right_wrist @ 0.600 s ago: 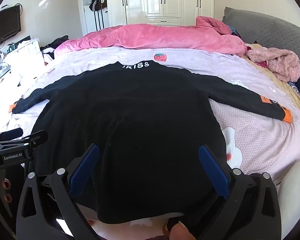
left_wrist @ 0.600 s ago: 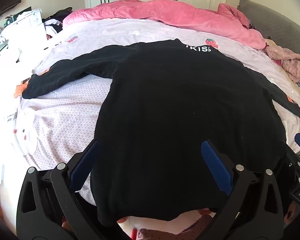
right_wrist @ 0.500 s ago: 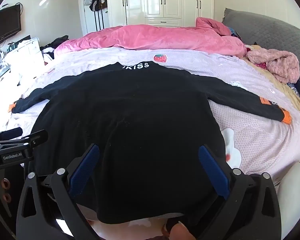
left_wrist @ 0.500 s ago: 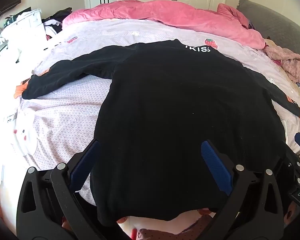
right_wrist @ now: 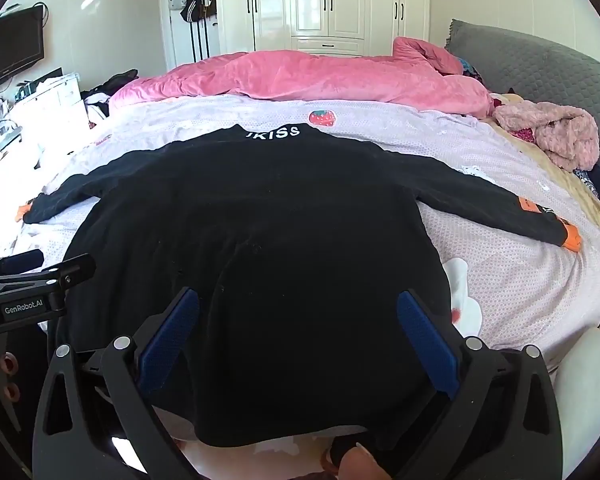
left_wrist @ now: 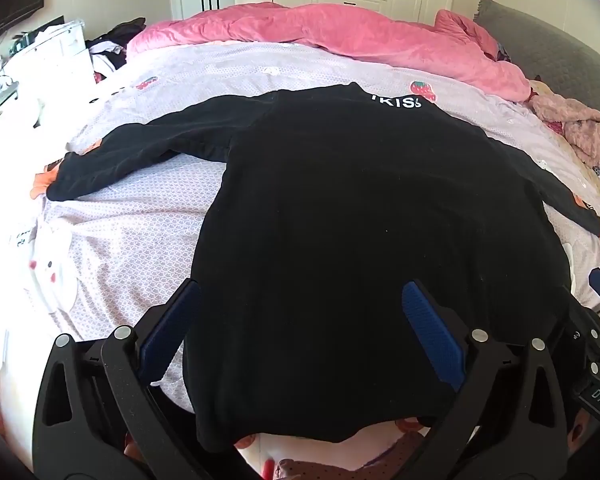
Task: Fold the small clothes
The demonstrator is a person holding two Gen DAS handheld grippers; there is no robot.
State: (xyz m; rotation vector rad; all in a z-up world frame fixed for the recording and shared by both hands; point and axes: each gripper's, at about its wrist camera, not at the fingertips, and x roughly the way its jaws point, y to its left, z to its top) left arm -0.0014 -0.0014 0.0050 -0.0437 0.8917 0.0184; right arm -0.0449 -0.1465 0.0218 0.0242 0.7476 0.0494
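Observation:
A small black long-sleeved top [left_wrist: 360,220] with white "KISS" lettering at the collar lies flat, back up, on the bed, sleeves spread out to both sides; it also shows in the right wrist view [right_wrist: 260,240]. Its cuffs have orange trim. My left gripper [left_wrist: 300,320] is open, hovering over the hem near the top's left side. My right gripper [right_wrist: 298,328] is open, hovering over the hem toward the right side. Neither holds cloth. The left gripper's body [right_wrist: 32,296] shows at the left edge of the right wrist view.
The bed has a pale lilac patterned sheet [left_wrist: 132,232]. A pink quilt [right_wrist: 300,76] lies bunched across the far side, a fluffy pink garment [right_wrist: 552,132] at the right near a grey headboard [right_wrist: 540,68]. White wardrobes stand behind.
Almost nothing has changed; both grippers hold their place over the hem, still open, with only a very slight drift of the right view.

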